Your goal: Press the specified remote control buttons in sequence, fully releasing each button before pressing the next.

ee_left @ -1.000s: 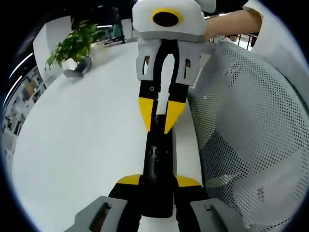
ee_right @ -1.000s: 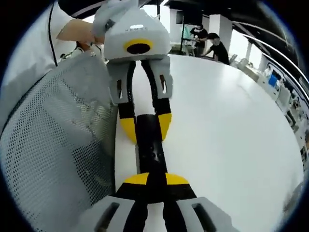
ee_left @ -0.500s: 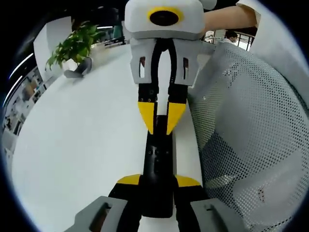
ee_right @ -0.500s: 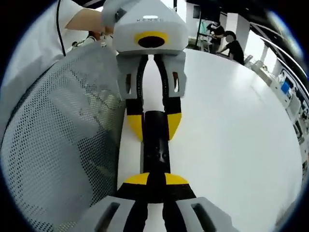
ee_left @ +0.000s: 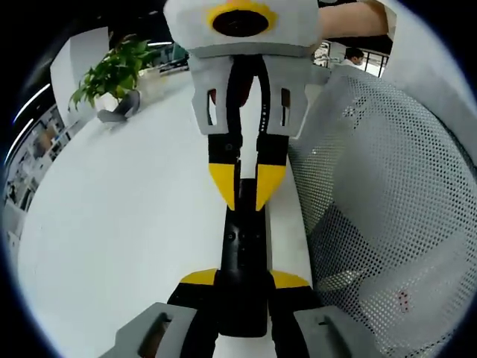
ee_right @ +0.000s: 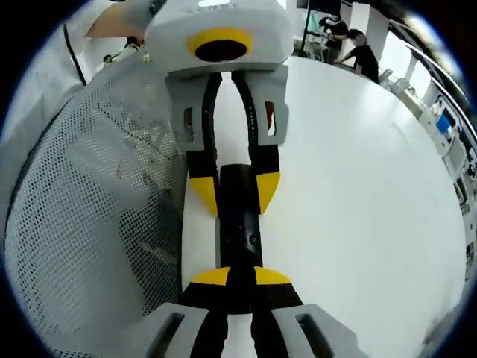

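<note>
Counter [ee_left: 112,224]: white, lying under the remote [ee_left: 242,261].
Left tool [ee_left: 242,287]: gripping the remote's near end.
Right tool [ee_left: 246,195]: jaws narrowed, tips hovering over the remote's far end, in line with its long axis.

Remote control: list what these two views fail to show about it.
- Remote control, left gripper view: near end hidden between the left gripper; button markings too small to read.
- Right gripper view: the right gripper covers its near end, so whether a tip presses a button cannot be told.
</note>
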